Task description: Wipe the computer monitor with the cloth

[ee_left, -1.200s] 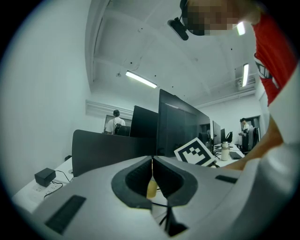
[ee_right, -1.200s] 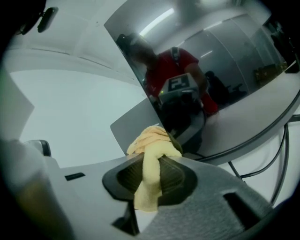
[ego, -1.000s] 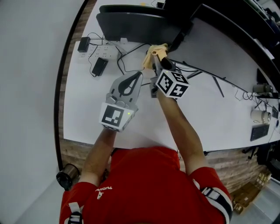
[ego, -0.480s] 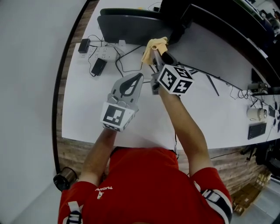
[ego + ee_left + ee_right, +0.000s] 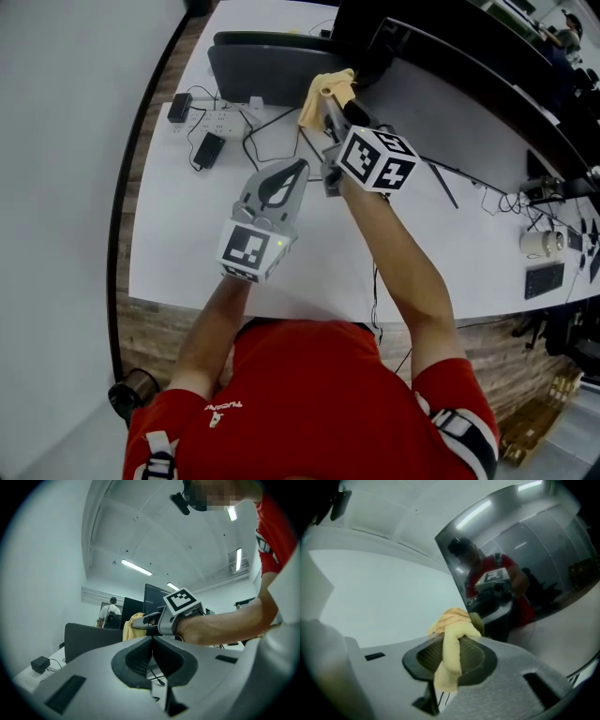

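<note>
A yellow cloth (image 5: 325, 92) is pinched in my right gripper (image 5: 330, 105), which is shut on it and held out over the white table (image 5: 187, 234). It reaches toward a dark monitor (image 5: 375, 33) at the back. In the right gripper view the cloth (image 5: 451, 641) hangs bunched between the jaws, at the lower left corner of a glossy black screen (image 5: 525, 569) that reflects the person. I cannot tell whether the cloth touches the screen. My left gripper (image 5: 298, 169) hovers lower over the table, shut and empty (image 5: 152, 638). From it I see the right gripper (image 5: 151, 619) holding the cloth (image 5: 132, 625).
A second dark monitor (image 5: 272, 58) stands at the back left. A power strip (image 5: 214, 116), a black adapter (image 5: 207, 148), a plug (image 5: 177, 106) and loose cables (image 5: 267, 131) lie in front of it. A white mug (image 5: 538, 242) sits far right. A person (image 5: 111, 611) stands in the background.
My right gripper has carried the cloth further away from me, up toward the monitor. The left gripper has stayed about where it was.
</note>
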Demonstrator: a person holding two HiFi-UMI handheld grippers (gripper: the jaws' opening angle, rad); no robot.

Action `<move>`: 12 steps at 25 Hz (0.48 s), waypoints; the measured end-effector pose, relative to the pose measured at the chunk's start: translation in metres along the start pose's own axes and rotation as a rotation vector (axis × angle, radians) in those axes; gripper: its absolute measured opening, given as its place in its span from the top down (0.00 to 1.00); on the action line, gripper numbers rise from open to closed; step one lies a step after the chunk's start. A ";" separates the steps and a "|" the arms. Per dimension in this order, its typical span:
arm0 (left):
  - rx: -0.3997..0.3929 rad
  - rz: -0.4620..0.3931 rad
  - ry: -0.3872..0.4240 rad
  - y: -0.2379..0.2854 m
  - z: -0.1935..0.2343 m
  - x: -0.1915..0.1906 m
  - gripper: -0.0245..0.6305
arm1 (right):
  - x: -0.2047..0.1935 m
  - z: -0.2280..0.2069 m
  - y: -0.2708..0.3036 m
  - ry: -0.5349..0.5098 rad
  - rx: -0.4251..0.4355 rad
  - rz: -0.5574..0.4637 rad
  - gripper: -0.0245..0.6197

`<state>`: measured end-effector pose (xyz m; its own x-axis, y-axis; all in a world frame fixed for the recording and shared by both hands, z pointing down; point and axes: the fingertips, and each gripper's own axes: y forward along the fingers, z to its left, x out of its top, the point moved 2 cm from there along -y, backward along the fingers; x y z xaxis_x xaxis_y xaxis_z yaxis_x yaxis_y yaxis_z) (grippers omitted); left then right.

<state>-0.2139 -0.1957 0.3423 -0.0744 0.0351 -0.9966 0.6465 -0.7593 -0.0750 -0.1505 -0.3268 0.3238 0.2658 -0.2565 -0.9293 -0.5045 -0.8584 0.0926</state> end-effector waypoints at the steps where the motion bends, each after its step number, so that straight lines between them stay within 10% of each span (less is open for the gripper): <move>1: -0.001 -0.001 0.003 0.000 -0.001 0.002 0.95 | 0.004 0.002 0.000 -0.004 0.003 -0.004 0.85; 12: -0.012 -0.010 0.046 0.007 -0.003 0.034 0.95 | 0.052 0.020 -0.008 -0.016 0.045 -0.032 0.85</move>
<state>-0.2095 -0.1977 0.3081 -0.0459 0.0731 -0.9963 0.6548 -0.7510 -0.0852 -0.1489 -0.3246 0.2673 0.2689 -0.2220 -0.9372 -0.5324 -0.8452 0.0475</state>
